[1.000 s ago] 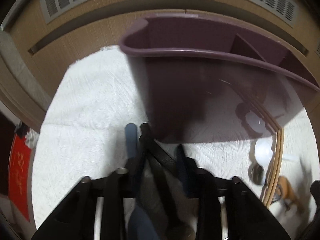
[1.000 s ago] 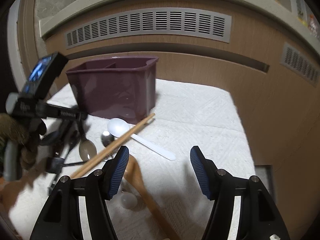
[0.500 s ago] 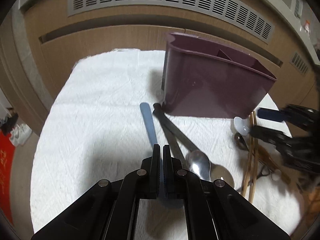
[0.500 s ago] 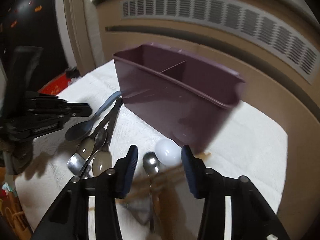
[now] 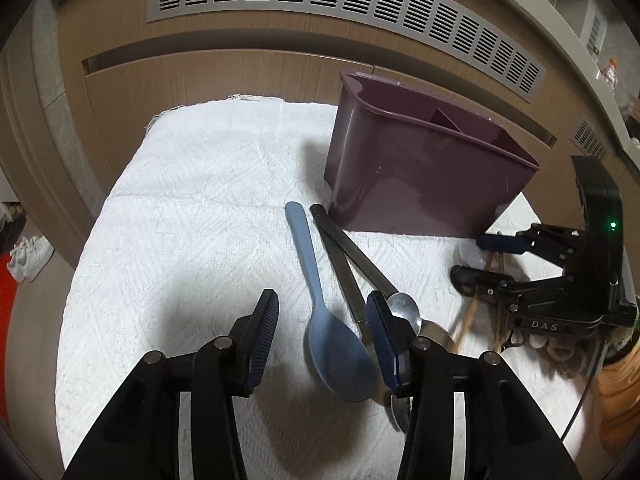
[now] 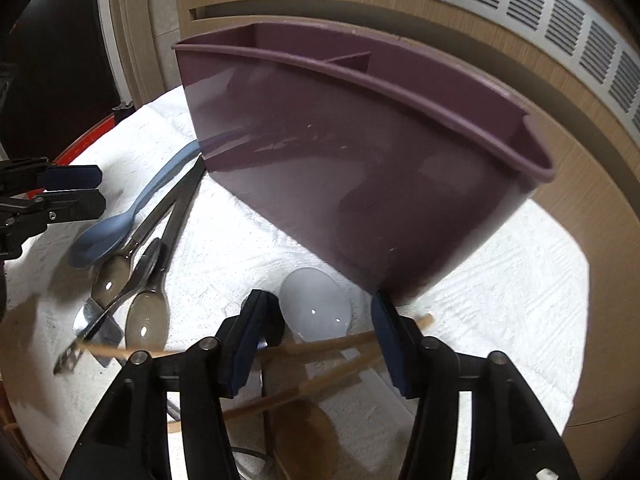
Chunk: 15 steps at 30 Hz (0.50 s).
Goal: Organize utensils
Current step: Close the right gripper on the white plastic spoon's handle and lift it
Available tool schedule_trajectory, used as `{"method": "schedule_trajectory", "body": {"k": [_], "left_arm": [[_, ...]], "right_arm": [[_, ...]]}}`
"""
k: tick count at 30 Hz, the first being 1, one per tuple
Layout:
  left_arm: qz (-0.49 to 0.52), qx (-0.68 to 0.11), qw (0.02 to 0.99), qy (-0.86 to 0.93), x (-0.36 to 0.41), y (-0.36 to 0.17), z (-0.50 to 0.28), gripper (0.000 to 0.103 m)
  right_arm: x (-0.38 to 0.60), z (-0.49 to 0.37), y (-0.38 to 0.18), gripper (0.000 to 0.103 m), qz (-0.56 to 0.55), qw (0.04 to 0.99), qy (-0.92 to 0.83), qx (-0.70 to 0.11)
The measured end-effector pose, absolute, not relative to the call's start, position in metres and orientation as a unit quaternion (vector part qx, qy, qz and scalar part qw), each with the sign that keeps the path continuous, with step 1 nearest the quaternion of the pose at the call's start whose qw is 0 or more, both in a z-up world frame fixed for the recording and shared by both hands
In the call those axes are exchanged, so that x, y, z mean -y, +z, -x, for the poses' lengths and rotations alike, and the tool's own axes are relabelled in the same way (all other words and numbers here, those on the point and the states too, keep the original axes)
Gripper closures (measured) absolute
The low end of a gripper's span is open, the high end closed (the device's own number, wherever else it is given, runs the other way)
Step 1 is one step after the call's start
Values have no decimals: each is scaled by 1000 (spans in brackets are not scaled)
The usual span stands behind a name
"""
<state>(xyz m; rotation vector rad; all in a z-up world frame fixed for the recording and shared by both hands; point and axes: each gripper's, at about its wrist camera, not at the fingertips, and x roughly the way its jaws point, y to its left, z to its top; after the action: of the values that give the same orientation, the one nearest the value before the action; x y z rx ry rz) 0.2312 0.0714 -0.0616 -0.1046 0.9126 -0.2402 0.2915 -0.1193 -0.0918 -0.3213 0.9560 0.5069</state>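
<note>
A purple divided utensil holder [image 5: 424,176] stands on a white cloth [image 5: 192,216]; it also shows close in the right wrist view [image 6: 360,148]. My left gripper [image 5: 322,324] is open, low over a blue spoon [image 5: 332,340] whose bowl lies between the fingers. Steel utensils [image 5: 352,264] lie beside the blue spoon. My right gripper [image 6: 320,340] is open over a white spoon [image 6: 316,304] and wooden chopsticks [image 6: 320,350], which lie between its fingers. The blue spoon [image 6: 120,224] and steel spoons [image 6: 140,276] lie to its left.
A wooden spoon [image 6: 304,432] lies under the right gripper. A wooden cabinet front with a vent grille [image 5: 320,8] stands behind the cloth. The cloth's left edge drops to the floor, where white shoes [image 5: 28,256] sit.
My left gripper has opened and stands around the blue spoon's bowl. My right gripper has moved in closer to the holder, over the white spoon and chopsticks.
</note>
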Motion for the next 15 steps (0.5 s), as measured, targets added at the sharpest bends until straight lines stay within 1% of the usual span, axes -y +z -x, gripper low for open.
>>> {"method": "schedule_trajectory", "body": {"k": [3, 5, 7, 13, 15], "left_arm": [[50, -441, 889, -112, -72, -61, -230, 55], [50, -441, 889, -112, -73, -60, -228, 52], [49, -441, 889, -112, -74, -61, -226, 46], [37, -446, 886, -119, -69, -67, -218, 45], [27, -447, 885, -127, -67, -67, -212, 45]], "right_arm": [[119, -297, -95, 50, 133, 835, 248, -472], [121, -294, -93, 53, 121, 824, 255, -490], [119, -285, -92, 54, 133, 814, 266, -498], [103, -259, -96, 54, 194, 813, 275, -474], [105, -262, -97, 53, 188, 809, 285, -479]]}}
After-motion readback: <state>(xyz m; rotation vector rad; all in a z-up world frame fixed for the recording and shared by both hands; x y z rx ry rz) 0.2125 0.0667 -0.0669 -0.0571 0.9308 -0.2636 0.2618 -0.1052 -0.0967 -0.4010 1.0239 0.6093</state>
